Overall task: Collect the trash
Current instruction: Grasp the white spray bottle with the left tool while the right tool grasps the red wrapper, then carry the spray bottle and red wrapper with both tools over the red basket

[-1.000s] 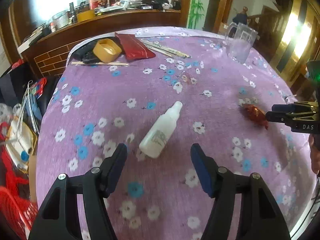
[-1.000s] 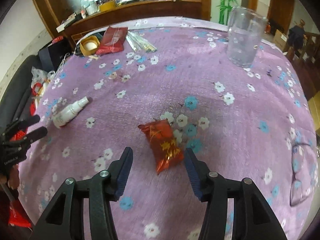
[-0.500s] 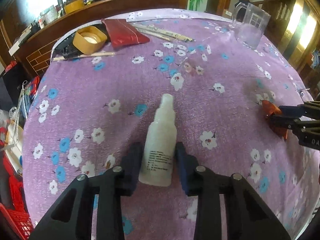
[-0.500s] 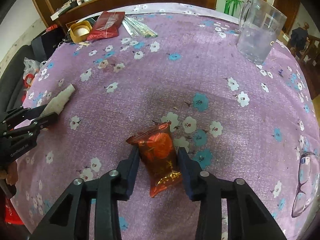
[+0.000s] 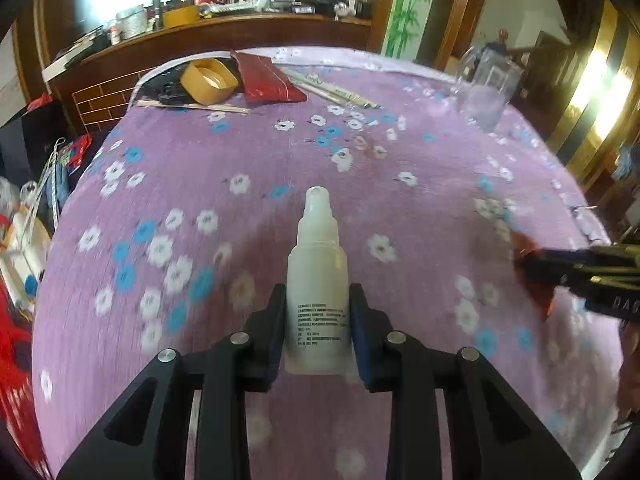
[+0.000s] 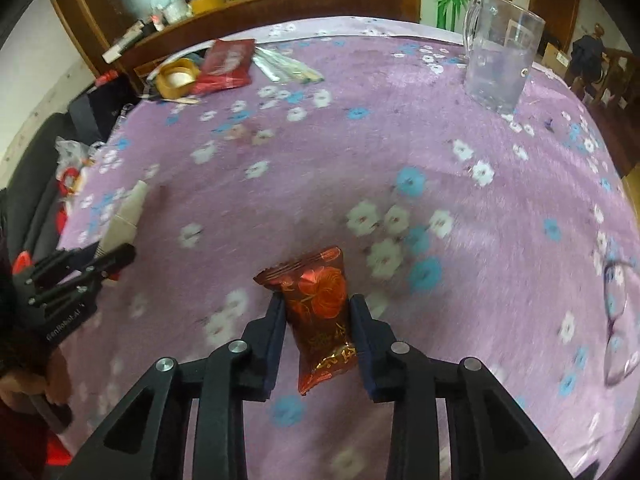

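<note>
Left gripper (image 5: 318, 328) pinching white plastic bottle (image 5: 317, 284), long axis fwd, cap away. Right gripper (image 6: 318, 330) jaws closing on shiny red wrapper (image 6: 320, 312) (crinkly, lengthwise), both over purple floral tablecloth (image 6: 400, 152).

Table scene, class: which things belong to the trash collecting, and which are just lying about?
Job in hand:
white bottle, in left gripper
red packet, in right gripper, jaws closing

Lying about:
clear jug
glasses
yellow tub
chopsticks
</note>
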